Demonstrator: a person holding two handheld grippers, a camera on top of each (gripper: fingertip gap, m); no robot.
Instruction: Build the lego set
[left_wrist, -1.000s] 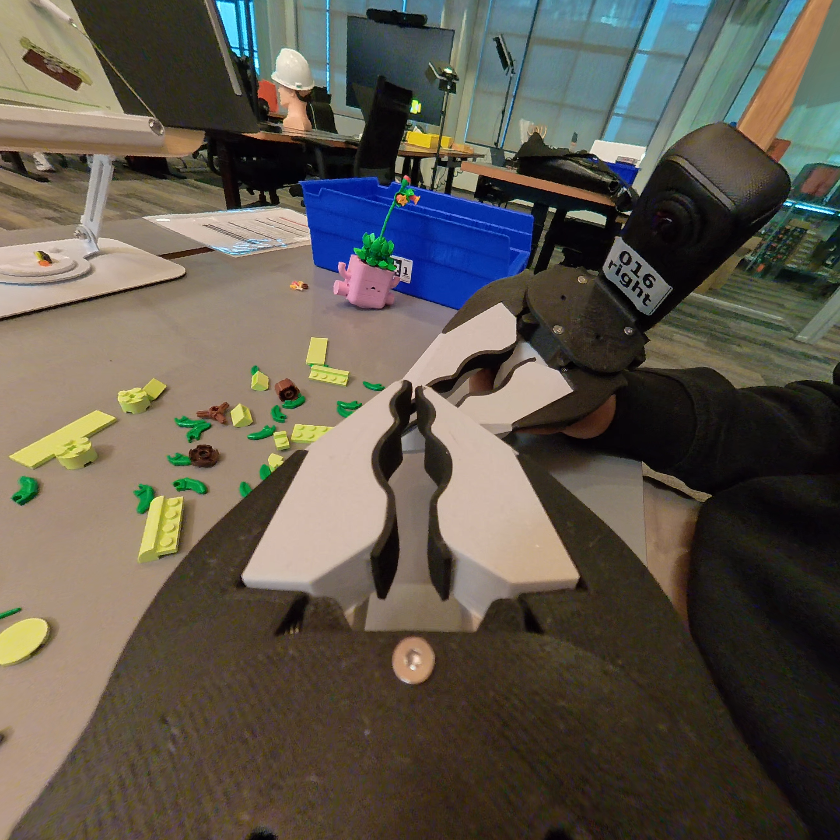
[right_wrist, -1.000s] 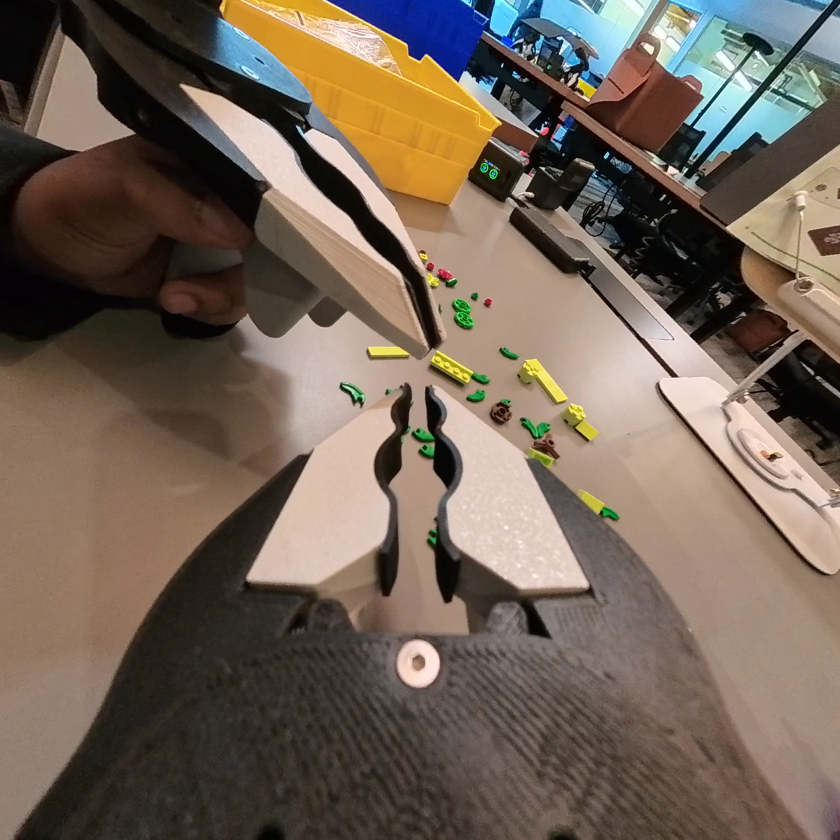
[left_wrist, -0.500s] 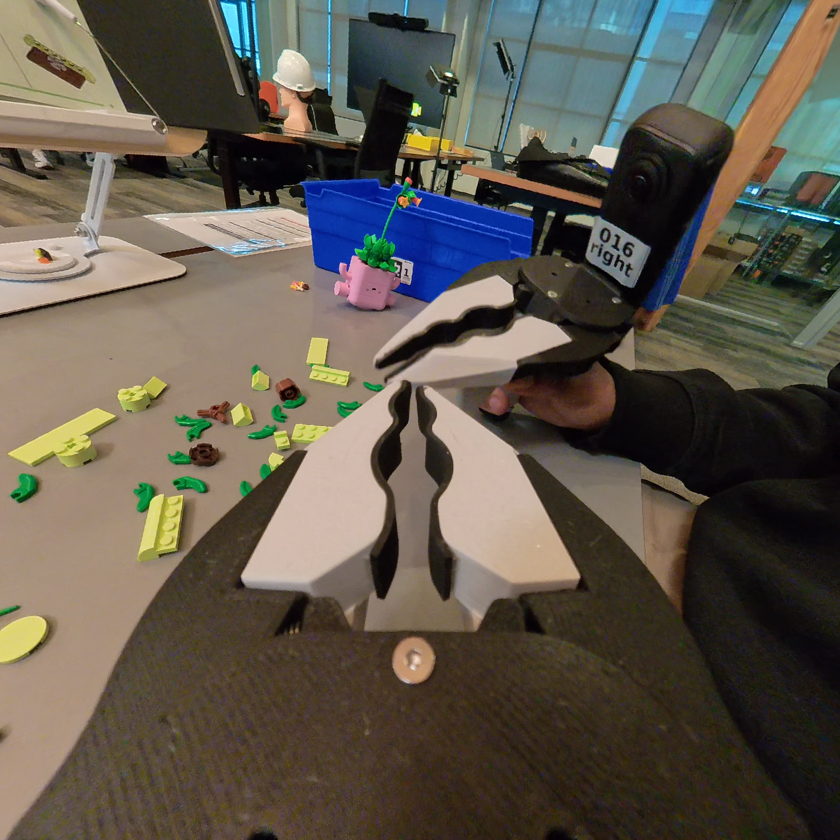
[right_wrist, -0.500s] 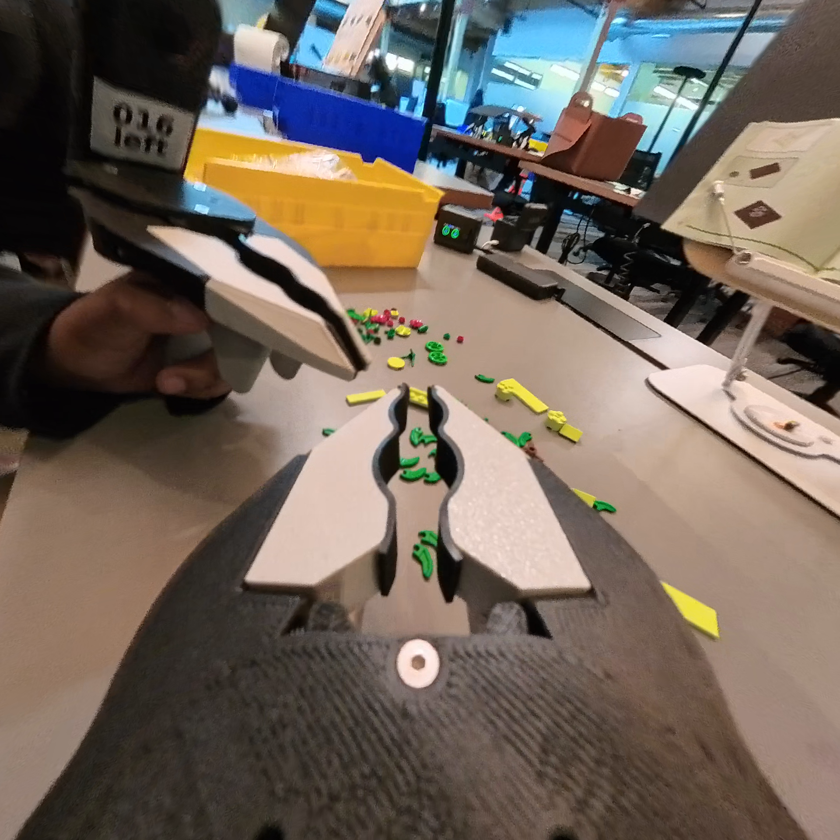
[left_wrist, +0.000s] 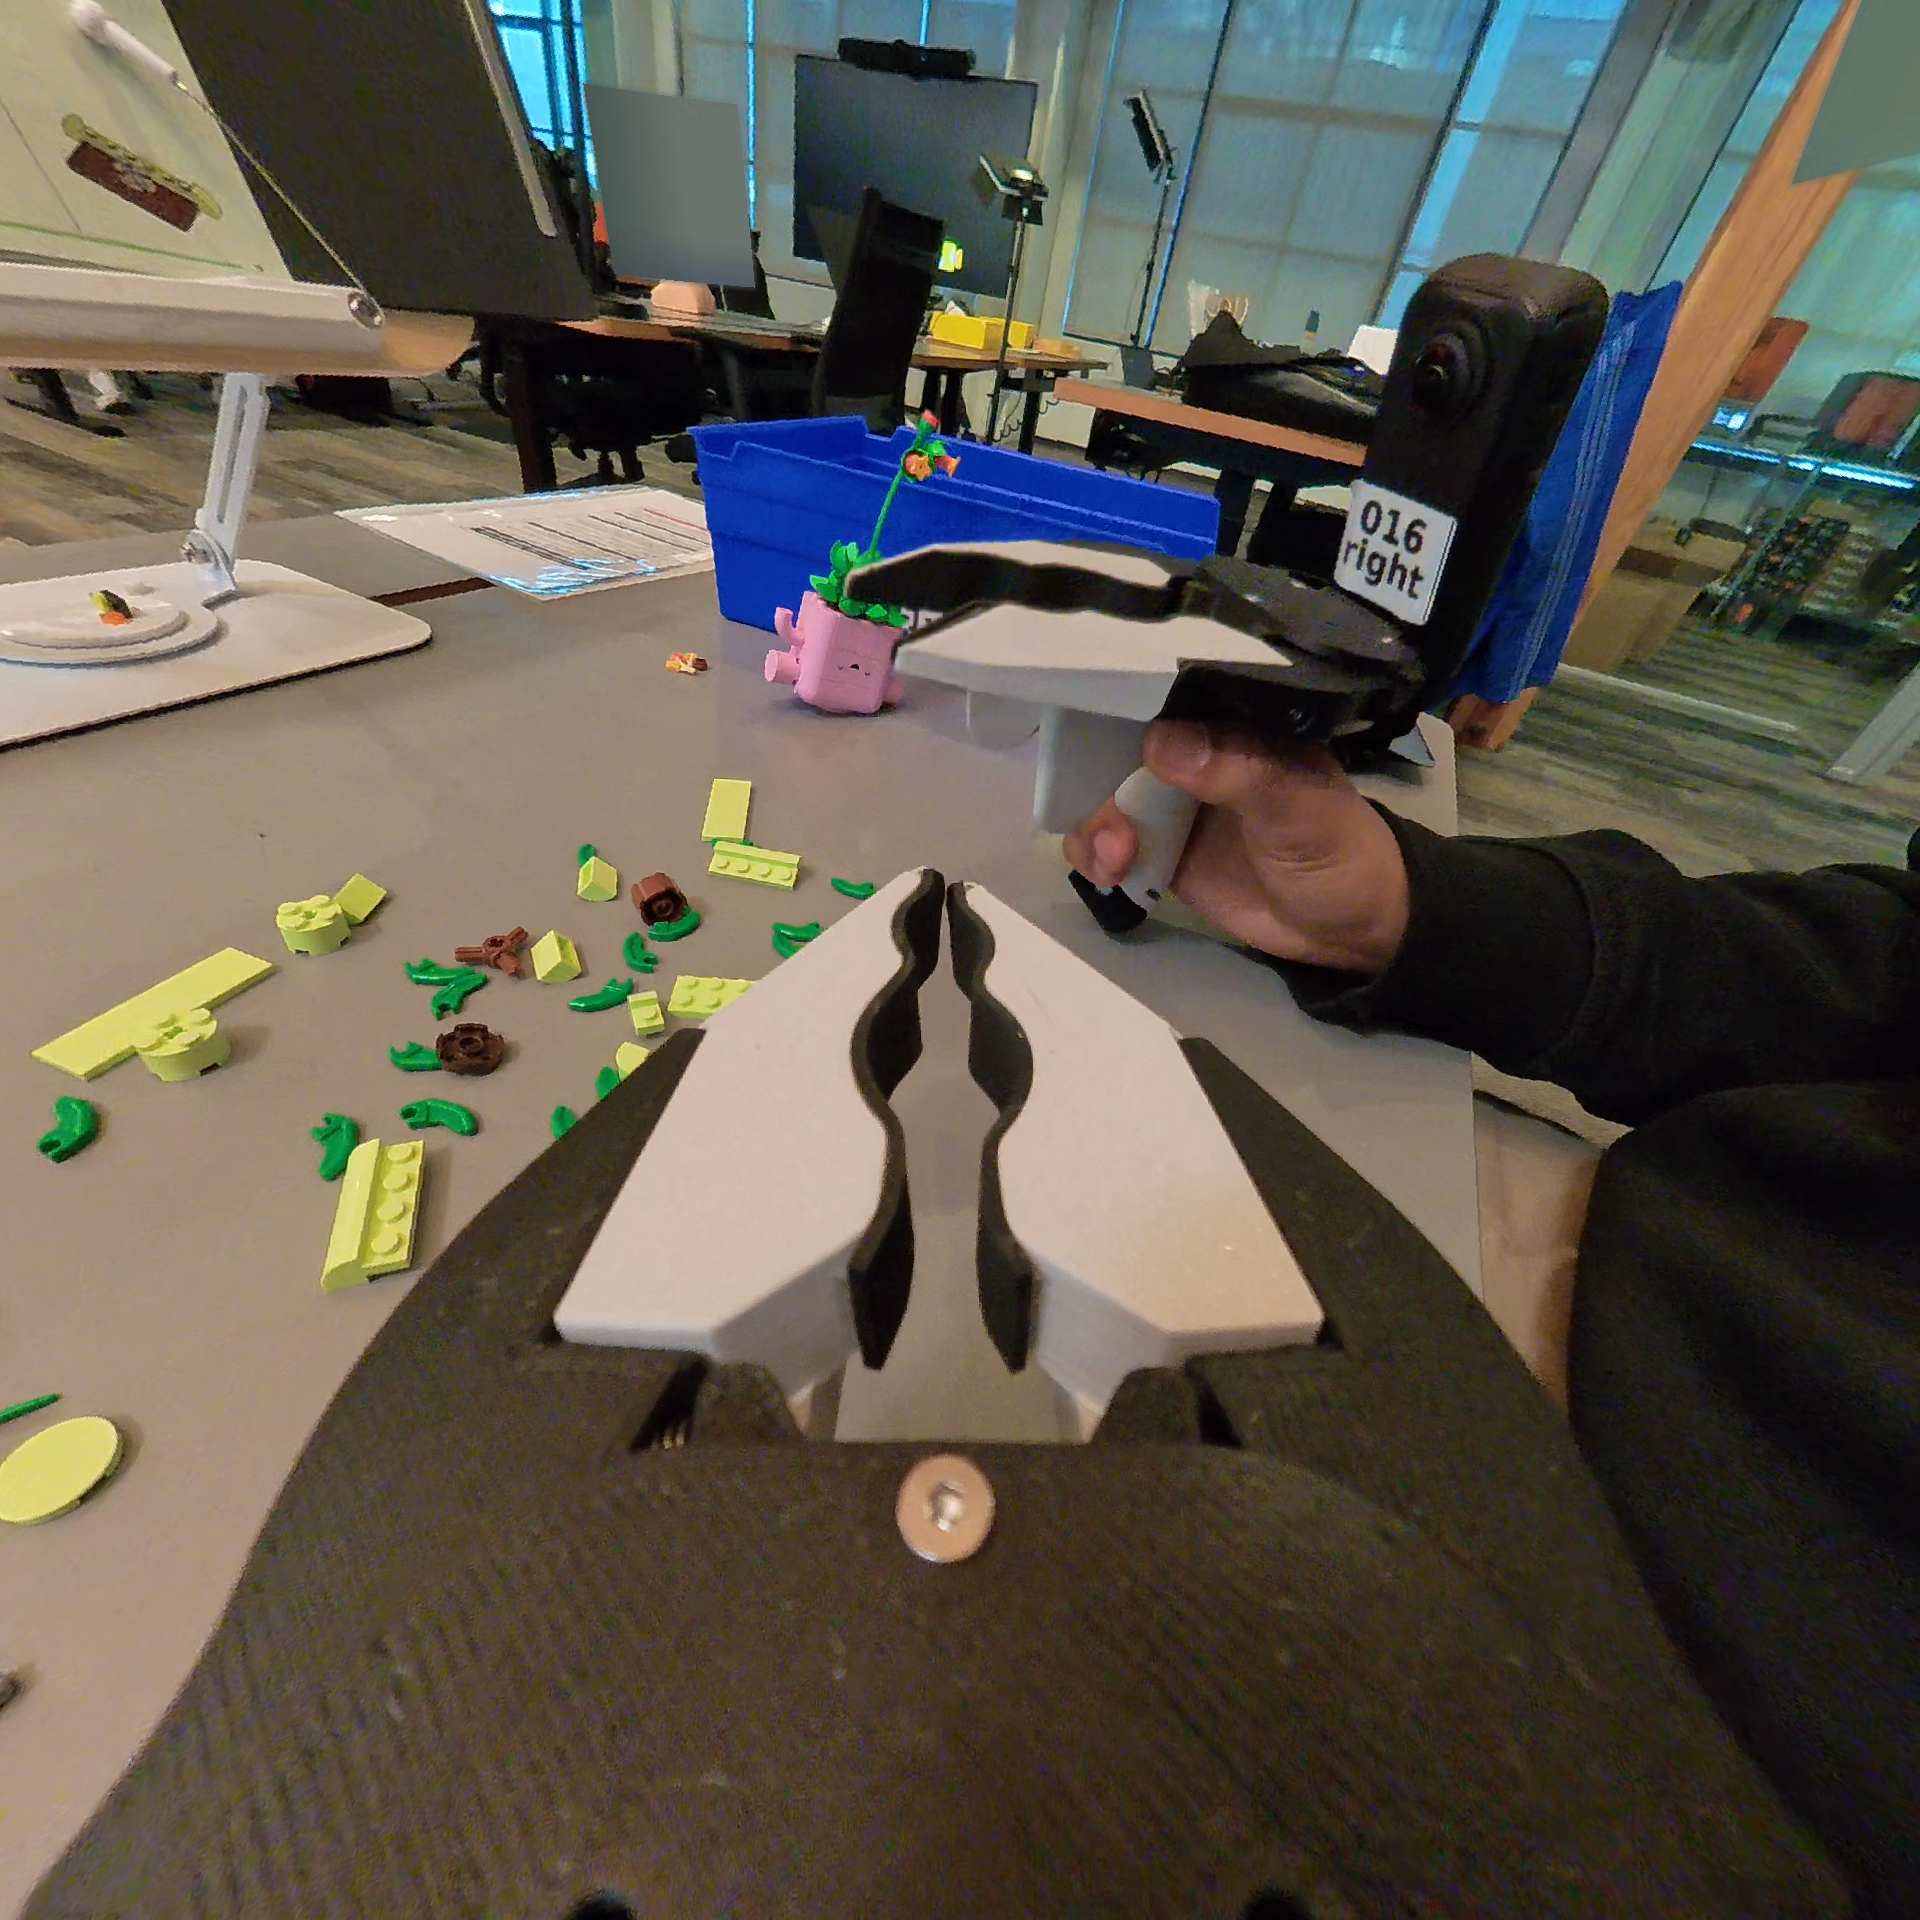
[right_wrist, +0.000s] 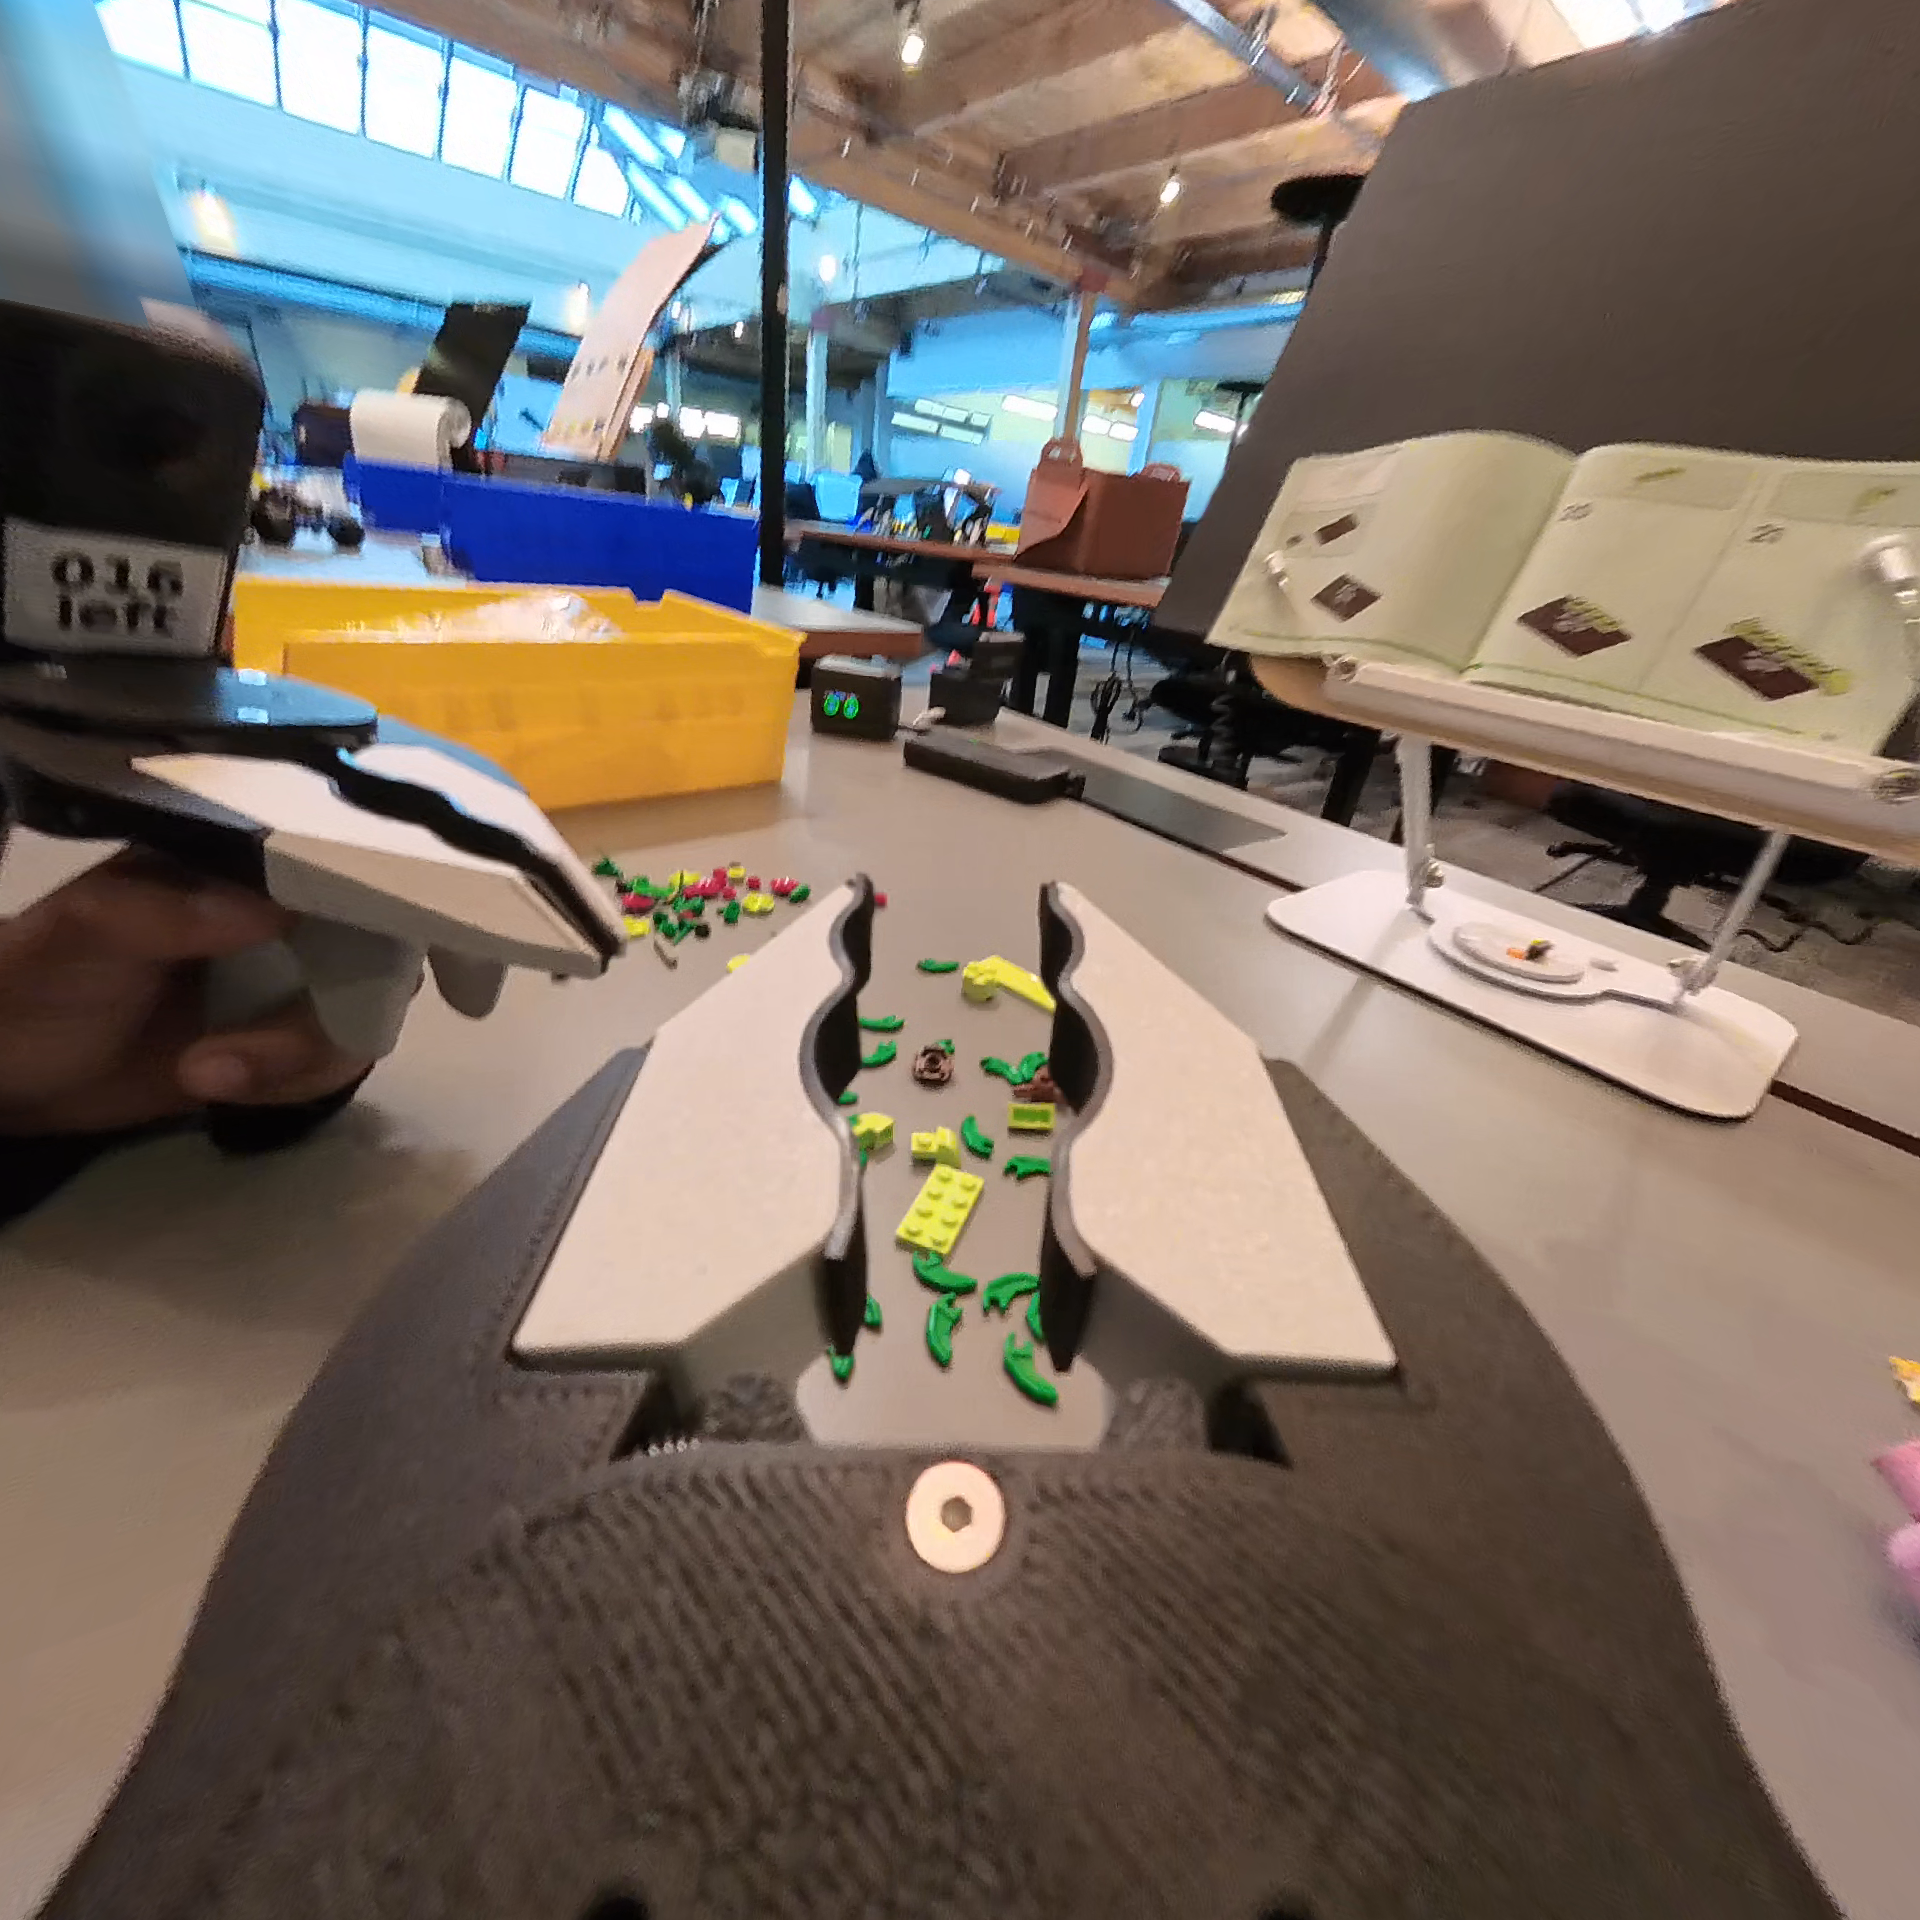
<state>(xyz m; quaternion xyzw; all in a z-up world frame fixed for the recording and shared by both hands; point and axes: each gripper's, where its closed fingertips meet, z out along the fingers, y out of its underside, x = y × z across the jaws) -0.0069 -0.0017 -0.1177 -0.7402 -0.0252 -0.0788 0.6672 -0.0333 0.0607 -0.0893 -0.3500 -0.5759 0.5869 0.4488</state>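
Loose lego pieces lie scattered on the grey table (left_wrist: 499, 790): lime plates (left_wrist: 376, 1210), small green leaves (left_wrist: 436, 1117) and brown round pieces (left_wrist: 470, 1047). My left gripper (left_wrist: 945, 885) is shut and empty, low over the table right of the pieces. My right gripper (right_wrist: 951, 894) is open and empty, held level above the pieces; a lime plate (right_wrist: 940, 1205) shows between its fingers. The right gripper also shows in the left wrist view (left_wrist: 883, 613), in front of a pink lego pot with a flower (left_wrist: 842, 665).
A blue bin (left_wrist: 935, 520) stands behind the pink pot. A yellow bin (right_wrist: 520, 675) and a pile of red and green pieces (right_wrist: 707, 899) lie at the far left. An instruction booklet on a white stand (right_wrist: 1558, 966) stands at the right.
My right gripper has lifted, turned level and opened. My left gripper has stayed shut and still.
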